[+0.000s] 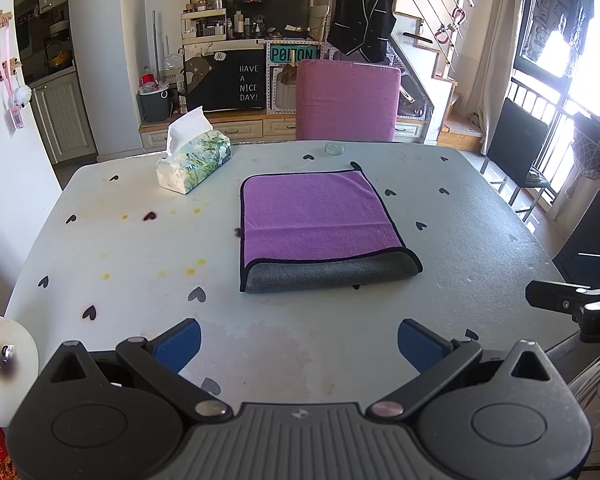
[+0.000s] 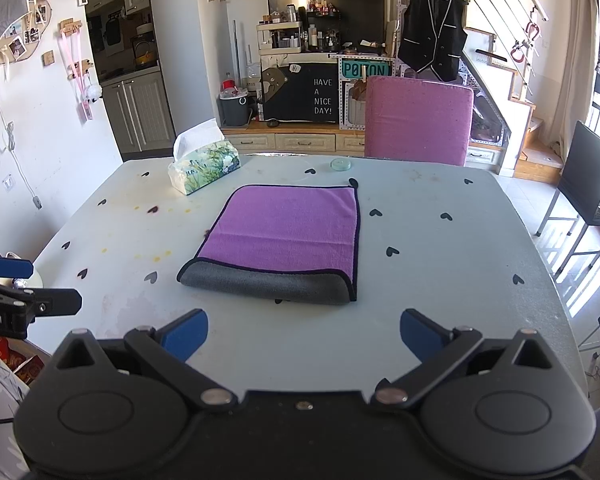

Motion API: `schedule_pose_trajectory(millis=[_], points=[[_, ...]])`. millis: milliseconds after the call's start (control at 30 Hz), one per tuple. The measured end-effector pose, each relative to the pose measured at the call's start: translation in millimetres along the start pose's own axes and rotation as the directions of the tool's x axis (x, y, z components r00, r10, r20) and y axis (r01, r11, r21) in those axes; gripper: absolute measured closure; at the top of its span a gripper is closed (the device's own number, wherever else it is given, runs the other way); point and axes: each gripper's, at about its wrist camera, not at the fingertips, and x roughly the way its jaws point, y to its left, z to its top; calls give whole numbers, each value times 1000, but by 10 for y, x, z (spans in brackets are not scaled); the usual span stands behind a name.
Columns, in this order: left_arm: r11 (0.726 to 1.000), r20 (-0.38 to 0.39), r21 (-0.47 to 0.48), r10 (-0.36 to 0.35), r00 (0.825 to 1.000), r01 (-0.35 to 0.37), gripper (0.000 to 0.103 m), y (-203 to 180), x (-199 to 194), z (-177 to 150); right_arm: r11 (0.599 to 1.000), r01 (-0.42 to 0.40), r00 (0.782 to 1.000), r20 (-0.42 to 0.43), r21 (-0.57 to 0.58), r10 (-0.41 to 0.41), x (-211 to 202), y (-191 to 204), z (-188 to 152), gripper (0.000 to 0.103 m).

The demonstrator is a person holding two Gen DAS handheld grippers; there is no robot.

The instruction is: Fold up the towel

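Observation:
A purple towel (image 1: 316, 216) with a grey underside lies folded on the pale table (image 1: 140, 248), its grey fold edge toward me. It also shows in the right wrist view (image 2: 288, 228). My left gripper (image 1: 299, 344) is open and empty, hovering over the table's near edge, well short of the towel. My right gripper (image 2: 304, 338) is open and empty at the near edge too. Each gripper shows at the side of the other's view: the right one (image 1: 576, 306) and the left one (image 2: 16, 292).
A tissue box (image 1: 194, 160) stands at the back left of the table. A small round green lid (image 1: 334, 149) lies near the far edge. A pink chair (image 1: 348, 100) stands behind the table. A white dish (image 1: 4, 364) sits at the near left.

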Motion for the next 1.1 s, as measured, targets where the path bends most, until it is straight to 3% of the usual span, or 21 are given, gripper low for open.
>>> schedule_pose_trajectory(millis=[600, 1100], points=[[1000, 3, 6, 7, 1000, -7, 0, -18, -16, 7, 1000, -1, 1000, 1, 1, 1, 3, 5, -1, 1], [999, 58, -1, 32, 998, -32, 0, -50, -4, 92, 1000, -10, 999, 32, 10, 10, 10, -10, 30, 1]])
